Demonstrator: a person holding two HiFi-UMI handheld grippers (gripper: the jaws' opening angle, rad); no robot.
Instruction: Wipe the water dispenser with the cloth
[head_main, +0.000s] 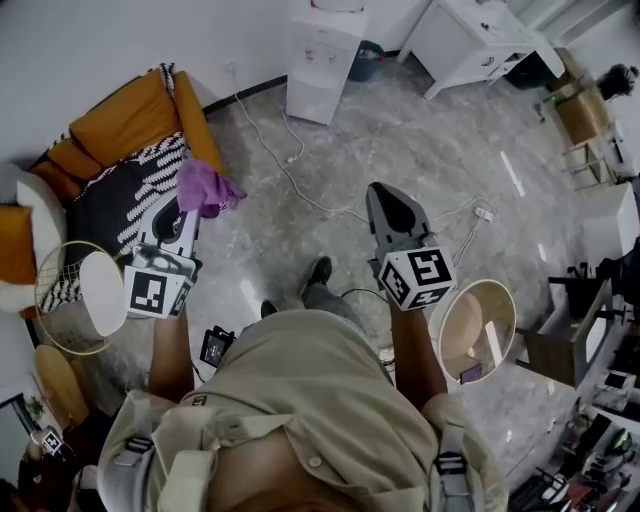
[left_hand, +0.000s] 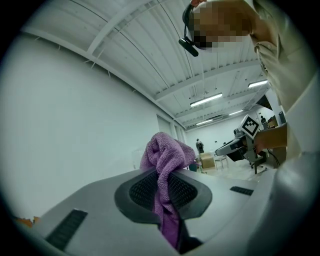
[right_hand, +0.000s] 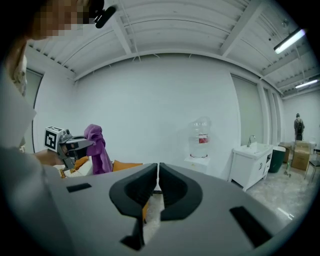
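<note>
Cloth (right_hand: 96, 147), long axis vertical, in left gripper (head_main: 186, 207)

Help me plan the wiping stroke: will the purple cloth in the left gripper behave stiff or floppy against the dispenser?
Probably floppy: the cloth, pinched in the left gripper, bunches and droops in folds. Likely light and not slippery, given its fuzzy texture.

Dispenser (head_main: 322, 55) stands against far wall. Bin (head_main: 367, 60) just right of it; cabinet (head_main: 480, 45) further right. Sofa (head_main: 130, 130) left of dispenser. Cable (head_main: 293, 157) on floor before dispenser. Left gripper (head_main: 190, 205), cloth (head_main: 205, 188) in its jaws, before-left of dispenser, well apart. Right gripper (head_main: 388, 195) before-right, well apart.
</note>
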